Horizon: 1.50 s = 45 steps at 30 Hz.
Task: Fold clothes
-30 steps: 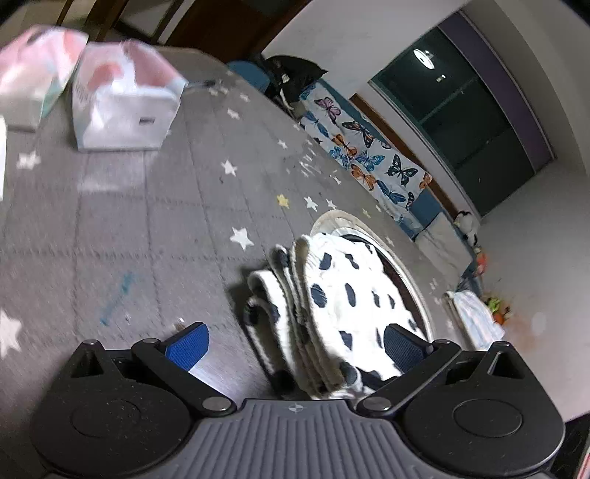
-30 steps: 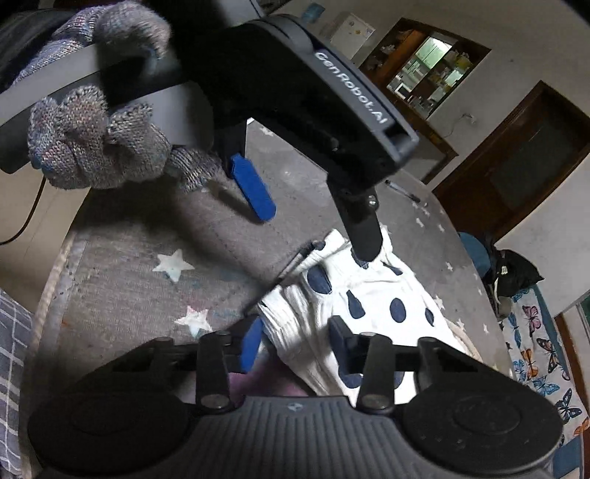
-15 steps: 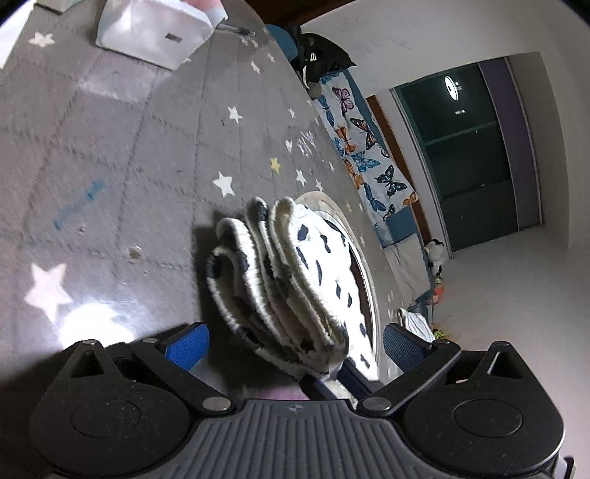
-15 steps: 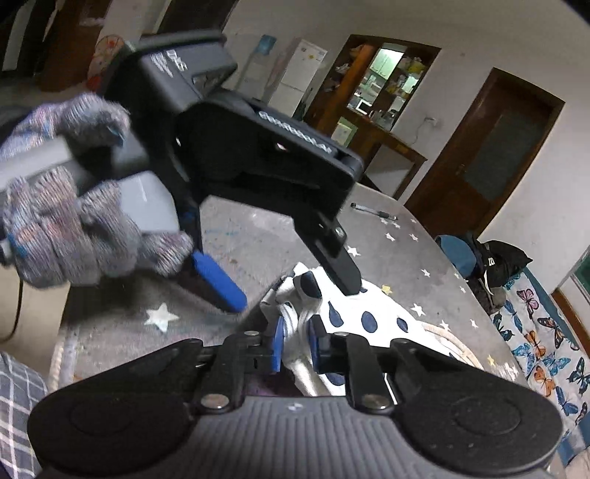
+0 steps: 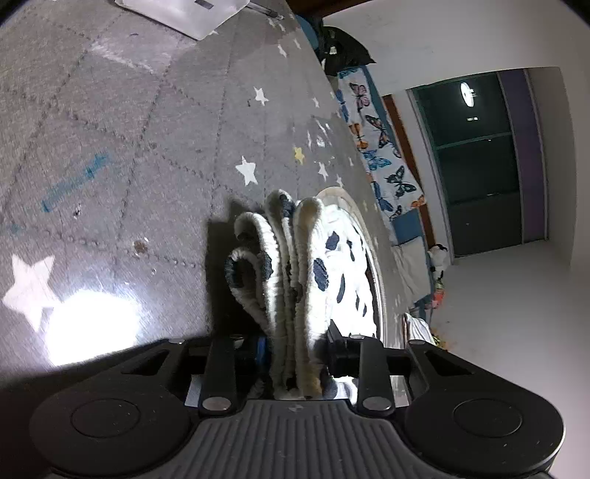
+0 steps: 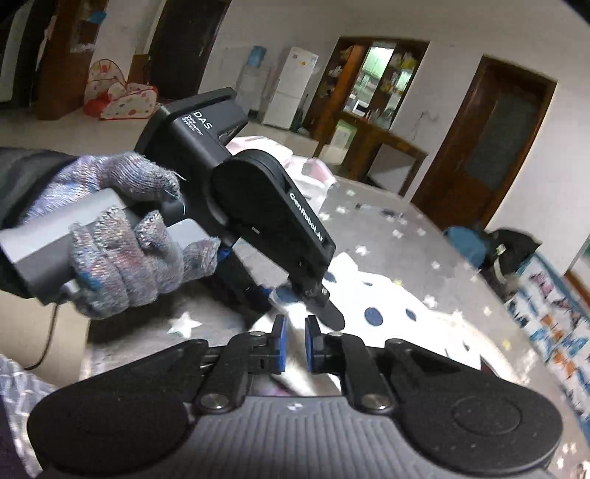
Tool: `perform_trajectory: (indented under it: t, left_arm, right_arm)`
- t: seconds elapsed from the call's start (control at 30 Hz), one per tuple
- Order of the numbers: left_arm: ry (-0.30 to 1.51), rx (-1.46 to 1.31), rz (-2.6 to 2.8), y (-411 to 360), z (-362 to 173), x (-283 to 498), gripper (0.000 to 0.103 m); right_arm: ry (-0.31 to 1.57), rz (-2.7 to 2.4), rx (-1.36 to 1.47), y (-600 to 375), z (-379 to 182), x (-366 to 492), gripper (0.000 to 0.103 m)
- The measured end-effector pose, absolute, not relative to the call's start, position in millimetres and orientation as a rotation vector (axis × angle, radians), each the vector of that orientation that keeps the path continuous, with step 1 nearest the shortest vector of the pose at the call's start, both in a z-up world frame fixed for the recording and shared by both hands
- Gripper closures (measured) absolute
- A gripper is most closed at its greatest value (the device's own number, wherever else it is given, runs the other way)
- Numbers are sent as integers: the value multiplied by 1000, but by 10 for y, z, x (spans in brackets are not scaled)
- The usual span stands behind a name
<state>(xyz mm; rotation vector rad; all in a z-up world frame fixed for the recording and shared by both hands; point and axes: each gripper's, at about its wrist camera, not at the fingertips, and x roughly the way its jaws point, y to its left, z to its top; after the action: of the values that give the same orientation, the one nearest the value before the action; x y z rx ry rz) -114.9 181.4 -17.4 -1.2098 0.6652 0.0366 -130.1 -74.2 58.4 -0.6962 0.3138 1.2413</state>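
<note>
Two grippers work one white garment (image 5: 295, 265) with dark spots, lying on a grey star-print tablecloth (image 5: 147, 129). Left gripper (image 5: 295, 350) has its jaws closed tight on a thick stack of folded cloth layers, the rolled edges bunched upright between the pads. Right gripper (image 6: 294, 346) is nearly closed, only a narrow gap between its blue pads (image 6: 281, 344); blurred cloth sits in that gap, whether it is actually pinched cannot be told. Right wrist view shows the left gripper from the side (image 6: 313, 294), held by a hand in a knit glove (image 6: 121, 235), tip down on the garment (image 6: 387, 309). White box (image 5: 184, 11) sits at the far table edge.
</note>
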Motion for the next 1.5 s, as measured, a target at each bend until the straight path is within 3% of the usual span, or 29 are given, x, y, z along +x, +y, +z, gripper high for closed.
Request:
perform_trajectory:
  t: [0.13, 0.5, 0.77, 1.5]
  left_arm:
    - [670, -1153, 30, 1810, -144, -1157, 73]
    - [702, -1009, 41, 1849, -2, -1206, 75]
    - [722, -859, 73, 1813, 132, -1172, 74]
    - [750, -753, 69, 1855, 166, -1078, 74]
  right_arm:
    - [373, 1232, -615, -836, 660, -1114, 91]
    - [566, 1031, -359, -1217, 578, -326, 69]
    - [678, 895, -200, -1352, 389, 312, 66]
    - [779, 826, -31, -1355, 105, 783, 56]
